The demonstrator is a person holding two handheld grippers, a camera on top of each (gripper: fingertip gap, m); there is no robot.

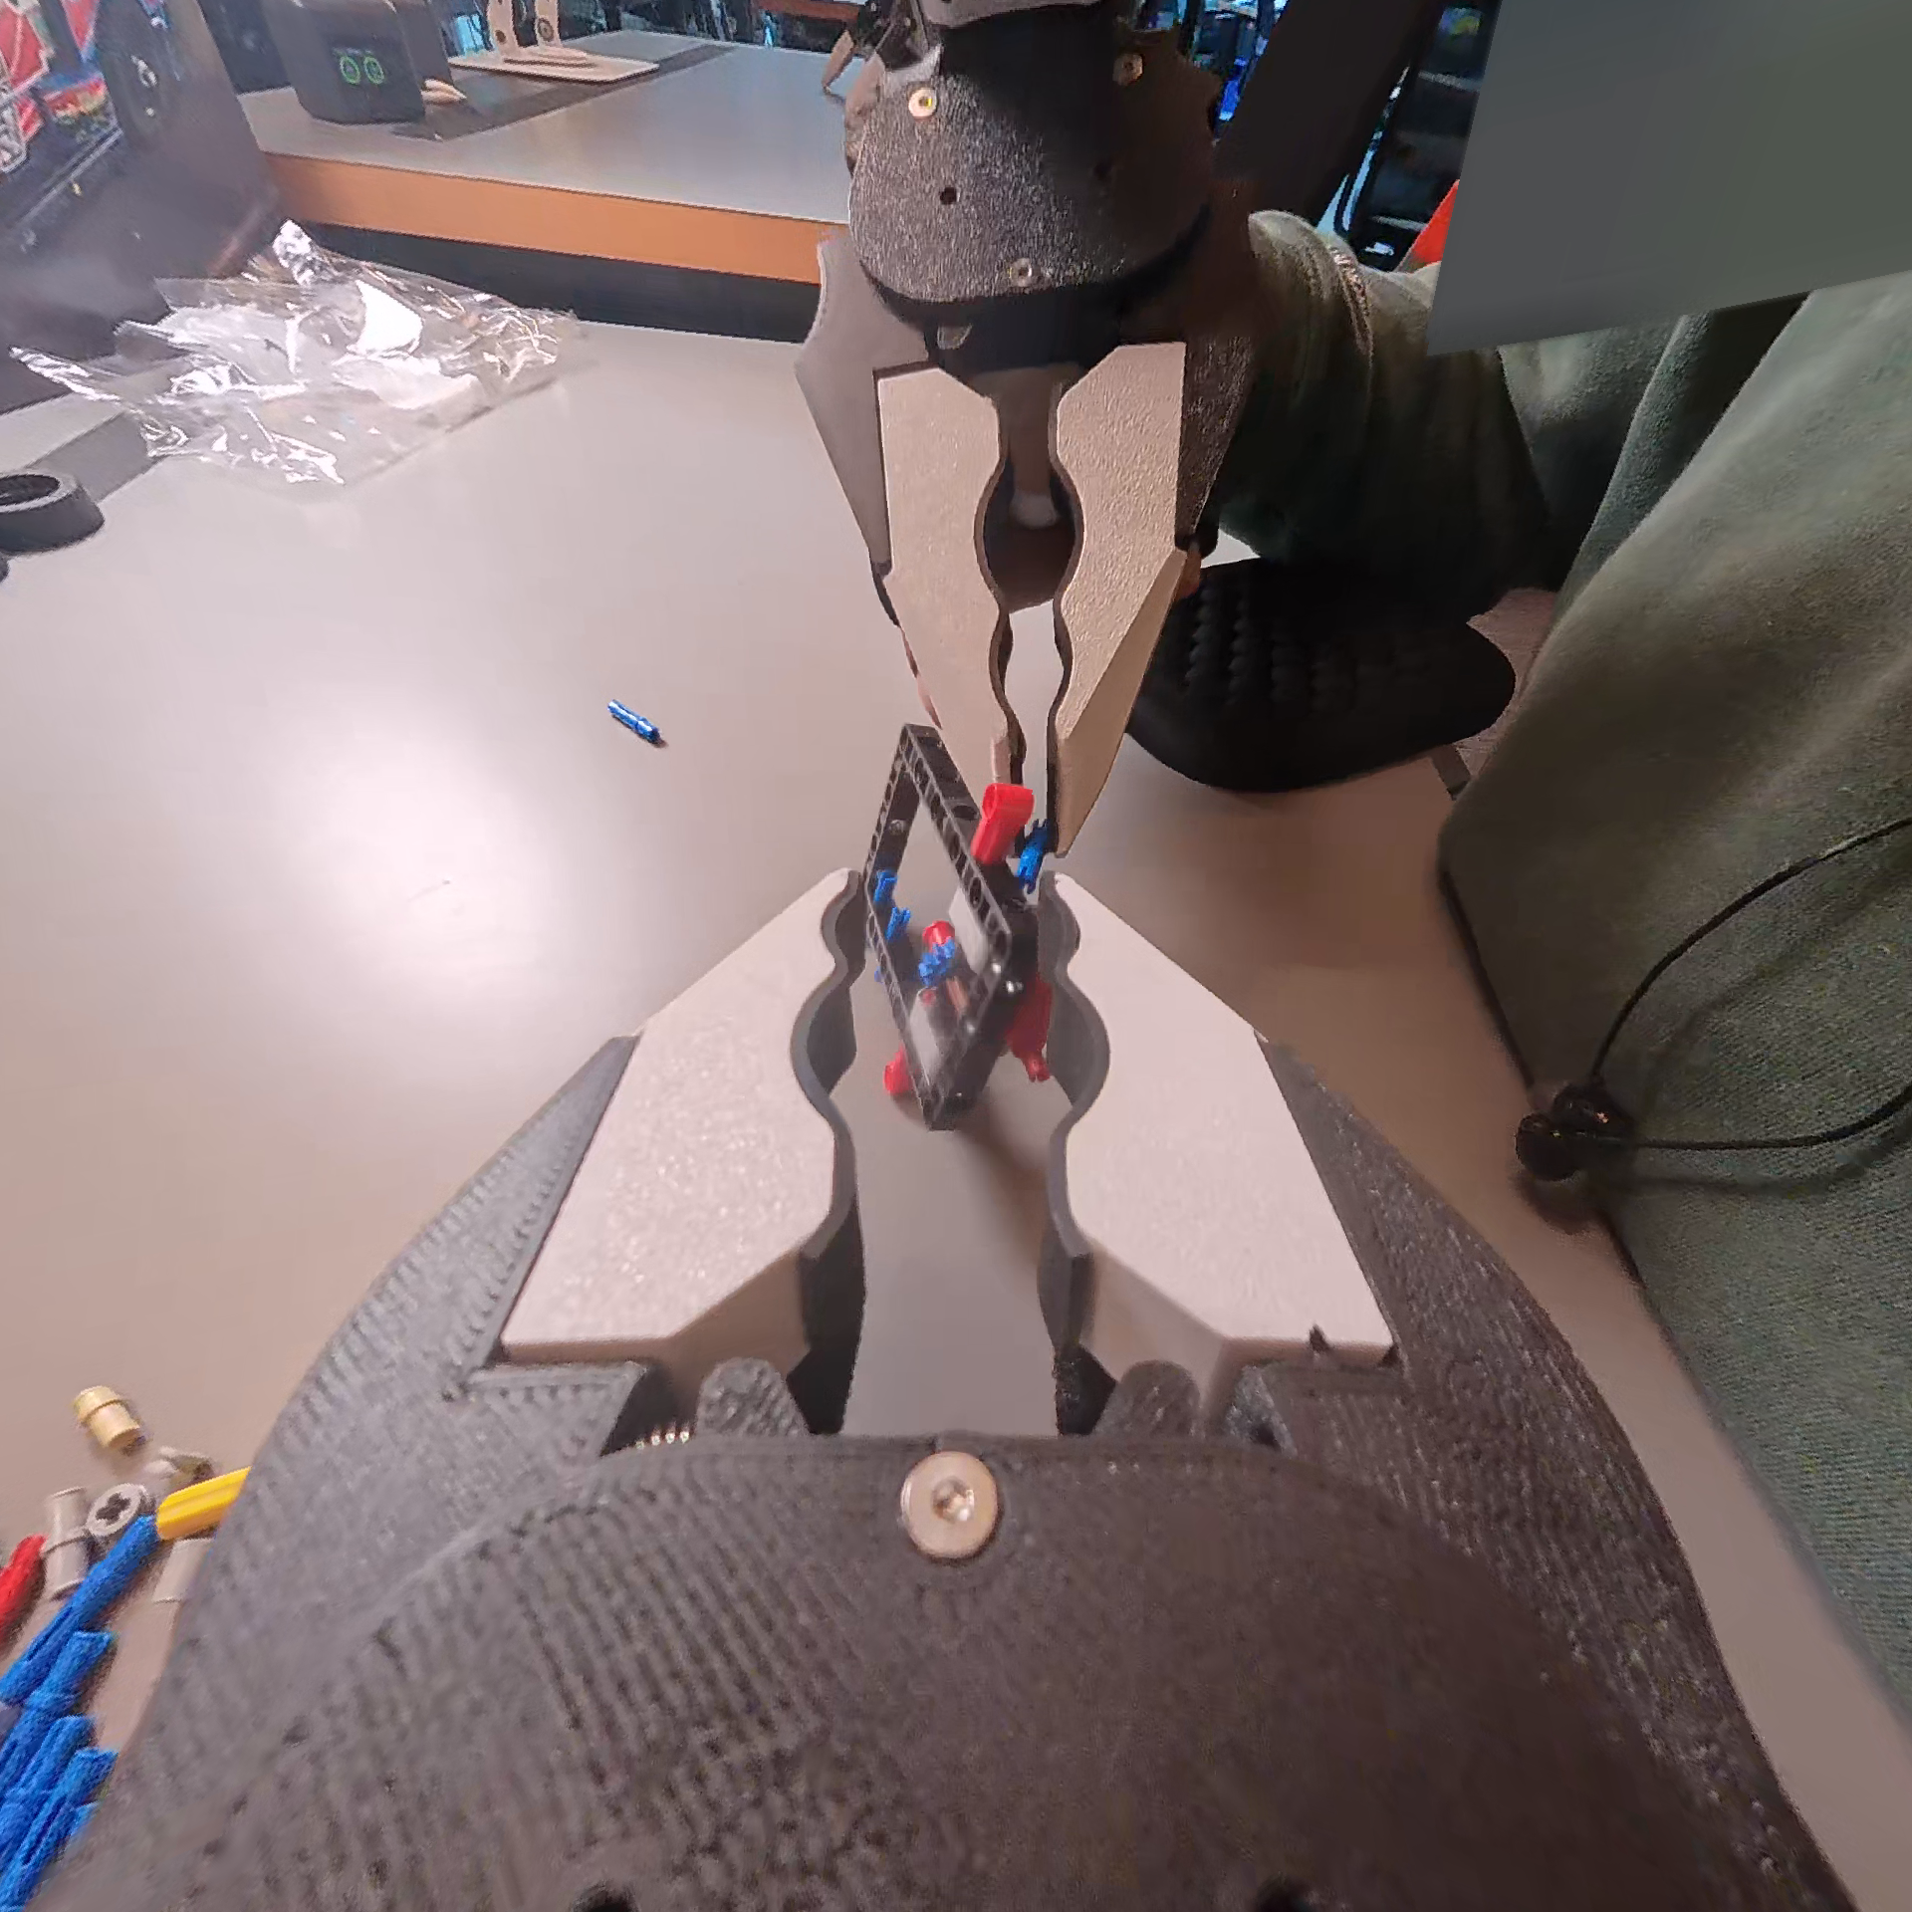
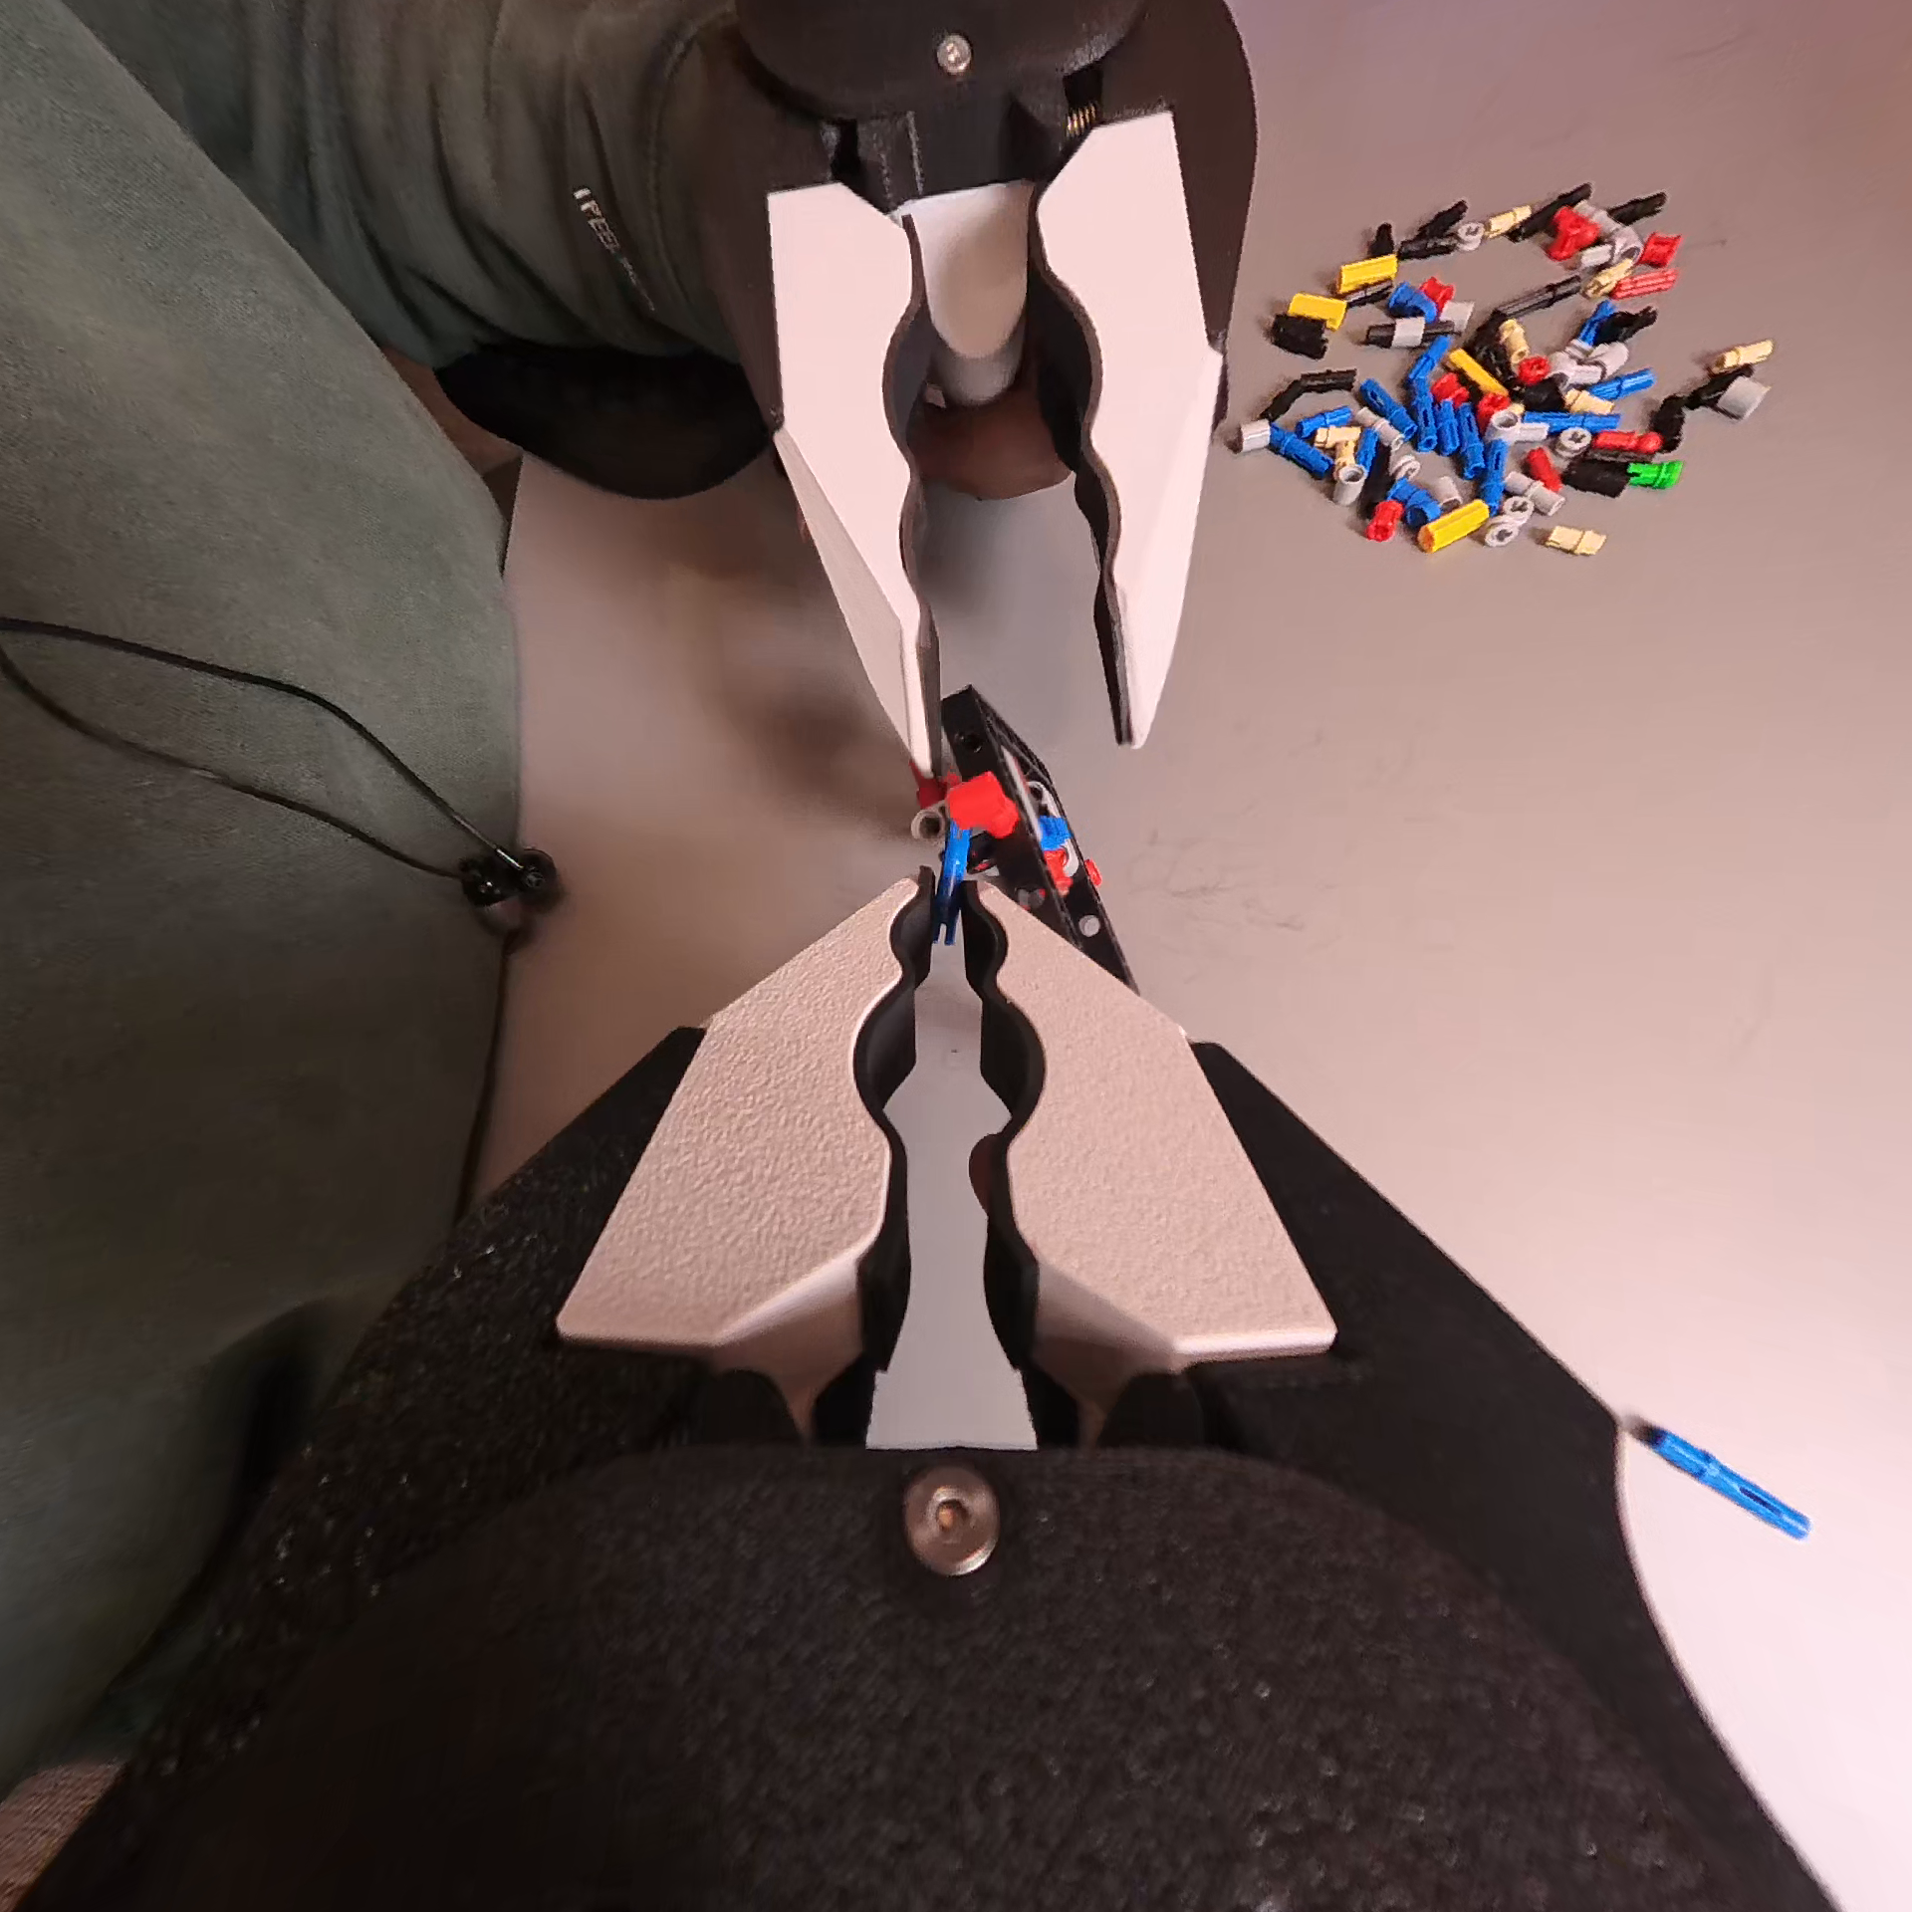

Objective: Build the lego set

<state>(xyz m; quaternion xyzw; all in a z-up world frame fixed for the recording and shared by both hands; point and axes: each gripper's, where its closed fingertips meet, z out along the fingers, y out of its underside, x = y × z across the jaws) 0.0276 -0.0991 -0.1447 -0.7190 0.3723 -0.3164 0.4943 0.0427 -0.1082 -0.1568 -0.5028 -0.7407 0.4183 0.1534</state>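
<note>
A black rectangular Lego frame point(image 1: 978, 900) with blue pins and red connectors on it stands tilted on edge over the grey table point(image 1: 414, 828). My left gripper point(image 1: 952, 895) is closed around its near end, a fingertip on each side. It also shows in the right wrist view point(image 2: 1024, 740), with the frame point(image 2: 1086, 910) running from it. My right gripper point(image 2: 947, 890) is shut on a blue pin point(image 2: 954, 874) at the frame's edge, next to a red connector point(image 2: 983, 805). In the left wrist view the right gripper point(image 1: 1035, 817) comes down from the far side onto that pin point(image 1: 1032, 854).
A pile of loose small pieces point(image 2: 1500, 383) lies on the table; part of it shows beside my left gripper point(image 1: 62, 1614). One loose blue pin point(image 1: 633, 721) lies apart. A crumpled plastic bag point(image 1: 310, 362) and a black tyre point(image 1: 41, 507) lie far left. A person's green sleeve point(image 2: 207, 517) fills one side. Both grippers' tips are close together, under 4 cm apart.
</note>
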